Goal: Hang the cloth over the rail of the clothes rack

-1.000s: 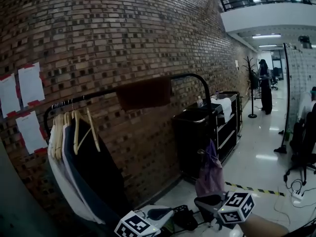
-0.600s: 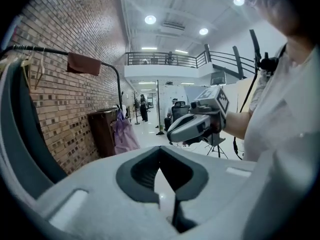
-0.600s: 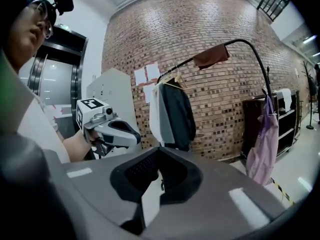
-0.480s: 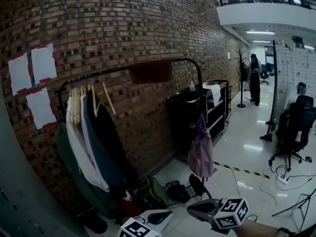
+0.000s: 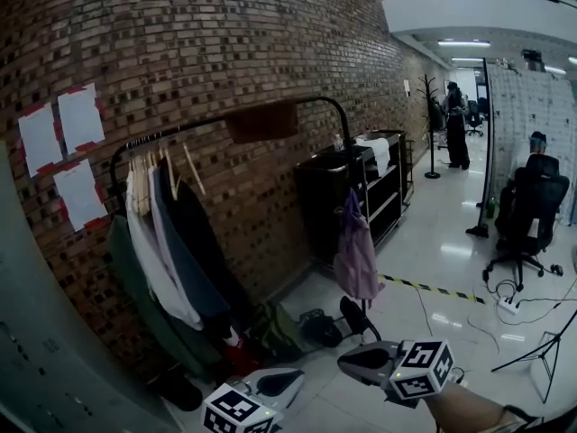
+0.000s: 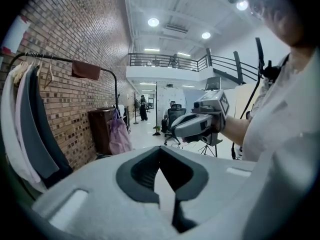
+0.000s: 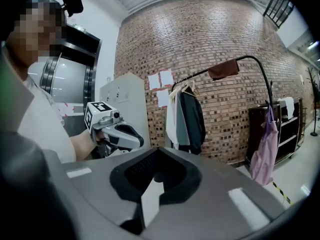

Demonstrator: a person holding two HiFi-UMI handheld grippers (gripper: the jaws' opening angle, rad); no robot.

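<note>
A brown cloth point(image 5: 261, 121) hangs folded over the black rail point(image 5: 180, 130) of the clothes rack by the brick wall. It also shows in the left gripper view, cloth point(image 6: 86, 70), and in the right gripper view, cloth point(image 7: 223, 69). My left gripper point(image 5: 290, 382) and right gripper point(image 5: 350, 362) are low at the bottom of the head view, well away from the rack. Both are shut with nothing between their jaws, as seen at the left gripper point(image 6: 161, 158) and the right gripper point(image 7: 156, 178).
Hangers with several garments point(image 5: 167, 242) fill the rack's left part. A purple bag point(image 5: 356, 251) hangs at its right end. A black cabinet point(image 5: 338, 201) stands behind, bags and shoes point(image 5: 297, 327) lie under the rack, and an office chair point(image 5: 527, 215) and floor cables point(image 5: 518, 305) are on the right.
The head view has drawn back from the rack and tipped down, so more floor shows. Both grippers stay low and shut. The cloth stays on the rail.
</note>
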